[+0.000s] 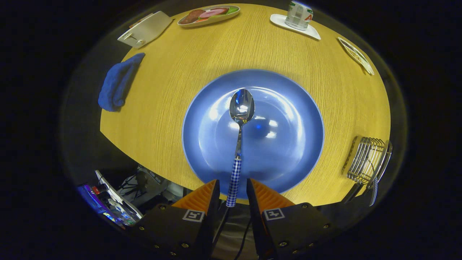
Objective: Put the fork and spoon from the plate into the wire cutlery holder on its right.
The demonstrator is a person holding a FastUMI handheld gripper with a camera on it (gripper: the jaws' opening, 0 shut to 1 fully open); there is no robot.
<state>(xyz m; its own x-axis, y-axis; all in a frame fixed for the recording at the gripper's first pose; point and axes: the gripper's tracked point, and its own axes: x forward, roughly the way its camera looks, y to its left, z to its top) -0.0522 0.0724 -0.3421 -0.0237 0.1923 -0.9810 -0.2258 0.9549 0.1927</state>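
Table (173,108) of light wood fills our view, round-edged, and on it we count one blue plate (288,144), one wire cutlery holder (366,160), one blue cloth (117,85), and beyond the plate a pale flat box (146,29), an oval dish (209,15) with pictured food, a can (299,14) on a white coaster (310,31), and a small printed card (357,56).

The plate lies just ahead of our claw (233,193), its near rim reaching down between the fingers. One spoon (241,112) rests on it, bowl up near the plate's middle, its checked handle running straight back toward us into the gap between the fingers. Our claw stands only narrowly spread, the handle's end sitting between the two fingers; we see slim gaps on both sides, so we cannot say that either finger presses on it.

The wire holder stands on the table to the right of the plate, well apart from the fingers. A second checked handle (374,191) hangs out of it at the near side; we cannot tell which utensil it belongs to.
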